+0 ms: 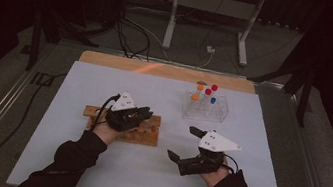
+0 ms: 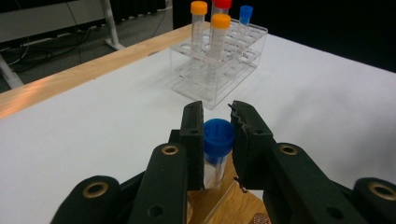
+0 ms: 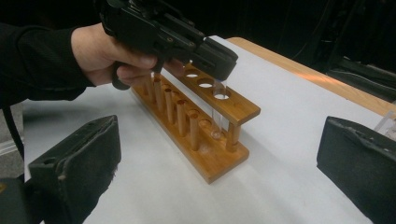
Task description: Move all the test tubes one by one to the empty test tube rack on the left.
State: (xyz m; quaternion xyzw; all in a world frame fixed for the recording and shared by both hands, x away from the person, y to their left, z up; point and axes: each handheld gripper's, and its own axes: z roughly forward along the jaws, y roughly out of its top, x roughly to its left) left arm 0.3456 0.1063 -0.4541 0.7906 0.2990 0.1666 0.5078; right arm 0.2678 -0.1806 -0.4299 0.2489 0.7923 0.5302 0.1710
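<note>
White desk carries a wooden rack under the left tongs, clamped on a blue-capped tube to seat it upright, while the right tongs wait apart nearby.

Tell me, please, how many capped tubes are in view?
5: four stand in the clear rack, capped orange, orange, red and blue; the left gripper holds a blue-capped tube in the wooden rack.

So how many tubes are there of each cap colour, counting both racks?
Blue caps: 2
Orange caps: 2
Red caps: 2
Total: 6 tubes
</note>
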